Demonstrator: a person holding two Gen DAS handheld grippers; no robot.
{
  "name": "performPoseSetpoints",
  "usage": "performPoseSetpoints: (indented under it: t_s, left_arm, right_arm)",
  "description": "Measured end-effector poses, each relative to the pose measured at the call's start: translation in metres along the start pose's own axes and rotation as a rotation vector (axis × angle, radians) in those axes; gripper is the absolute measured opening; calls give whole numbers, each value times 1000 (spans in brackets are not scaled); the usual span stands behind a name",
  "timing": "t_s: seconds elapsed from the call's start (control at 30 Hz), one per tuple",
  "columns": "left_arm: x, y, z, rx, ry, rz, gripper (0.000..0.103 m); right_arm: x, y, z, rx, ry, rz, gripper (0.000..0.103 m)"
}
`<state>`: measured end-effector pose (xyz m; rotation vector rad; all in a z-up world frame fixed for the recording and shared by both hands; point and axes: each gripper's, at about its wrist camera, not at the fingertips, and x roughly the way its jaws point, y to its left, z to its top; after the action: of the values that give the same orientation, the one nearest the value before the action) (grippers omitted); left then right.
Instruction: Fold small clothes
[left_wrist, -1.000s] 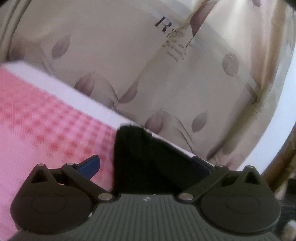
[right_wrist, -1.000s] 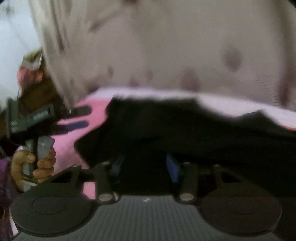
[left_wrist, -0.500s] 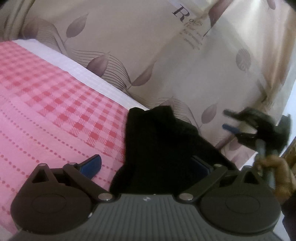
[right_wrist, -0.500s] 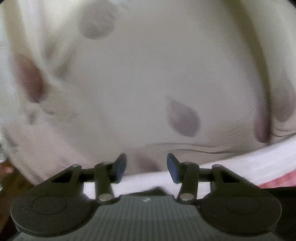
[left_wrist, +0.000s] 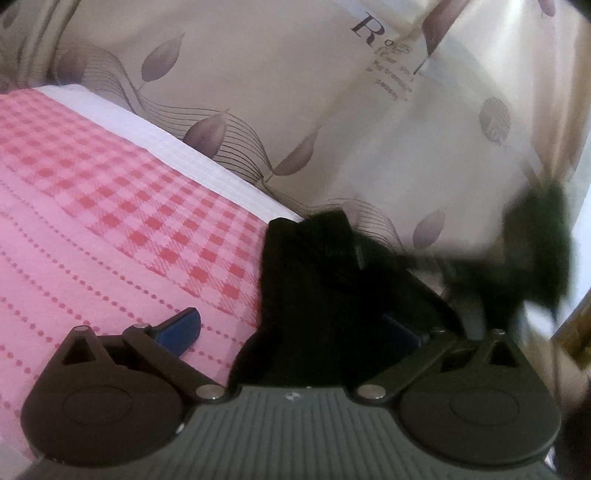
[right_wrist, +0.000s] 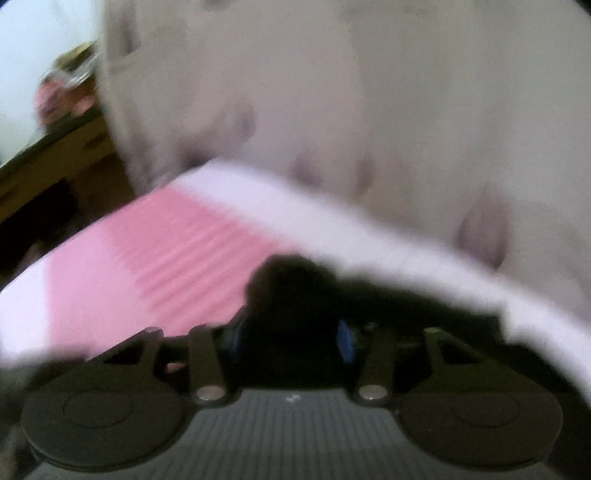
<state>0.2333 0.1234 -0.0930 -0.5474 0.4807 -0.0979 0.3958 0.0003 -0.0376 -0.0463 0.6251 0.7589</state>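
A black garment (left_wrist: 317, 295) of soft, matte cloth is seen bunched into a rumpled heap at the far right edge of a bed covered by a pink cloth (left_wrist: 110, 229), which is woven with red gingham checks and rows of red dots and bordered by a white ribbed band. The left gripper (left_wrist: 291, 328) is spread wide, its blue-padded fingers (left_wrist: 181, 326) set well apart; the left one rests over the pink cloth and the right one is half hidden by the garment, which lies between them without being pinched. Behind the bed, a cream curtain (left_wrist: 332, 110) printed with mauve leaves, thin wavy lines and dark lettering is hung. A blurred dark shape is seen at far right. In the heavily smeared right wrist view, the right gripper (right_wrist: 291, 339) appears partly closed around a dark fold of the garment (right_wrist: 291, 295), though actual contact cannot be told.
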Motion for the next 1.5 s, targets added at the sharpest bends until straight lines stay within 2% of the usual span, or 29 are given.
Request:
performPoseSetpoints:
  t_s: [0.03,0.1,0.13,0.23,0.27,0.33,0.37,0.4,0.47,0.53,0.6,0.67,0.77,0.83,0.9,0.93,1.0,1.2,1.27,1.37,1.43,1.5]
  left_arm:
    - [0,-1,0,6,1,2,101]
    - [1,-1,0,14,6,-2,101]
    - [1,-1,-1,14,7,-3,101]
    - [1,-1,0,15,9,-4,101]
    - [1,-1,0,15,10,-4,102]
    - [2,-2,0,18,11,-4,102]
    - [2,-2,0,18,12,-5,102]
    - [2,-1,0,17,13,-6,102]
    - [1,-1,0,18,14,-8,102]
    - [1,-1,-1,19,13,-10,102]
    - [1,-2,-1,24,11,-9,102]
    - [1,-3,-2,29,7,-4,102]
    - [0,-3,-2,25,-1,7,102]
    - [0,-2,-2,17,-5,10,102]
    - [-1,-1,-1,12,-10,19,102]
    - [-1,-1,-2,12,-12,21,102]
    - [-1,-1,-1,9,-13,21,103]
    - [-1,0,-1,1,-17,22,103]
    - [-1,0,-1,0,-17,21,103]
    - [-1,-1,-1,0,-16,18,103]
    - [-1,-1,-1,4,-11,9,103]
    - [-1,-1,0,6,-6,-1,103]
  right_arm:
    - [4,-17,11,64,-48,-29,46]
    - [7,-47,25,205,-97,-150,48]
    - [3,-62,28,281,-127,-174,48]
    - [-39,-88,16,438,-331,-25,49]
    - [-53,-91,9,464,-365,24,53]
    - [-79,-93,-9,501,-385,101,63]
    - [-91,-91,-20,515,-382,125,74]
    - [-101,-87,-36,526,-374,131,79]
    - [-127,-81,-73,531,-359,120,80]
    - [-157,-74,-106,479,-312,10,80]
    - [-188,-83,-136,433,-267,-94,80]
    - [-207,-111,-149,438,-232,-215,80]
    - [-231,-174,-154,562,-199,-298,80]
    - [-251,-205,-146,619,-258,-344,80]
    - [-275,-222,-139,684,-410,-386,82]
    - [-288,-230,-140,732,-488,-368,83]
    - [-298,-235,-143,774,-537,-307,84]
    - [-306,-183,-191,661,-459,-232,84]
    - [-303,-154,-206,557,-387,-293,85]
    - [-288,-122,-227,445,-212,-469,85]
    - [-279,-109,-236,422,-128,-504,84]
    - [-283,-97,-237,389,-130,-530,86]
